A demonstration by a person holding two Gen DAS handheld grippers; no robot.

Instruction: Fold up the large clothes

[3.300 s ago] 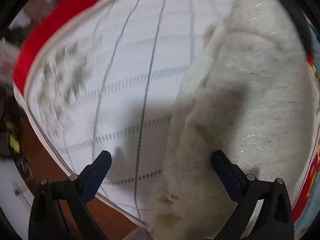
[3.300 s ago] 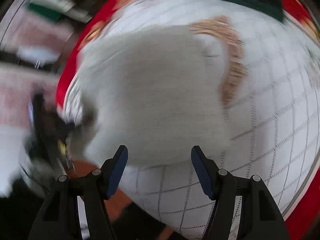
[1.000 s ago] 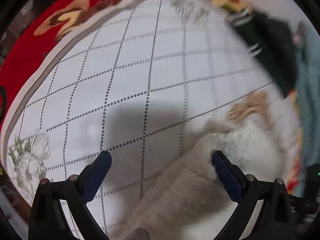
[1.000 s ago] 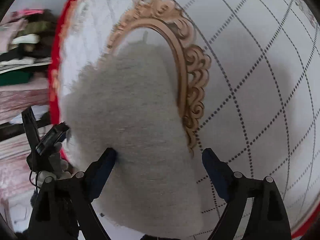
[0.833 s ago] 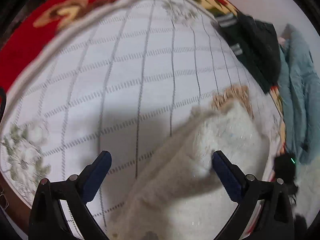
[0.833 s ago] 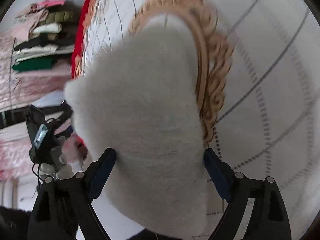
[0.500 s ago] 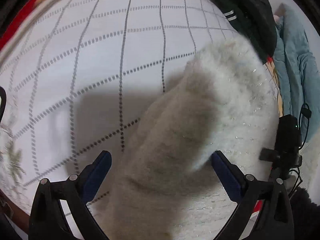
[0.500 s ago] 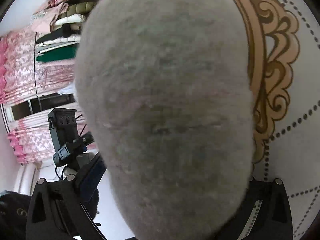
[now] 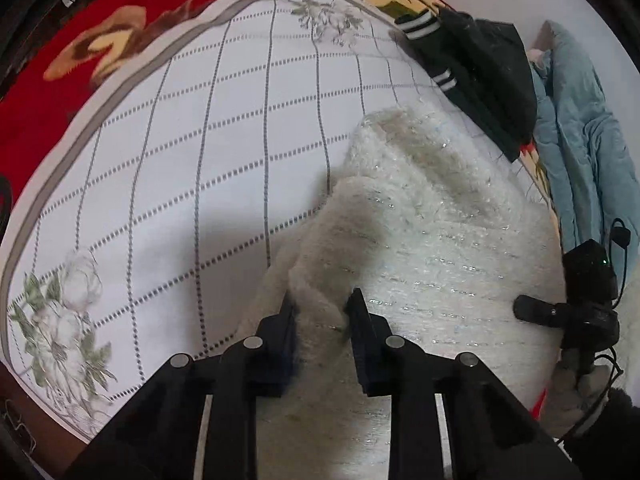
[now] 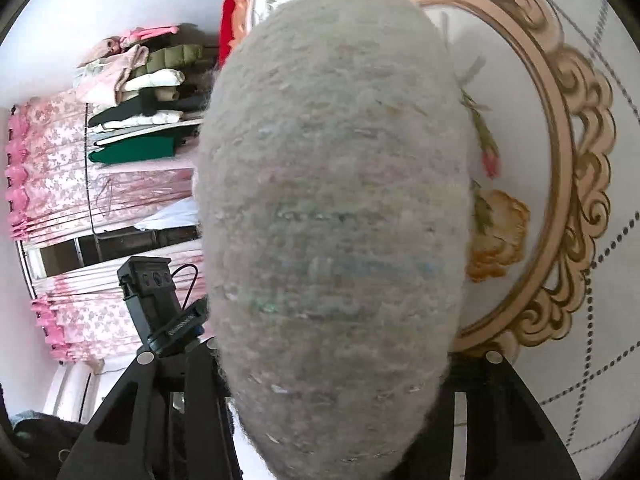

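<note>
Left wrist view: left claw (image 9: 320, 312) pinched on fuzzy white sweater (image 9: 432, 240)

From the right wrist, the fuzzy grey-white garment (image 10: 336, 216) fills the middle and hides the right gripper's (image 10: 332, 364) fingers, so whether they grip is unclear. It covers part of the gold scroll frame print (image 10: 560, 184). In the left wrist view the garment runs off the near edge, and the black jacket's (image 9: 480, 64) far side is cut off.

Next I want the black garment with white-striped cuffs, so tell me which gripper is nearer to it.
Left. The left gripper faces the black garment across the fuzzy white sweater; the right wrist view doesn't show it.
</note>
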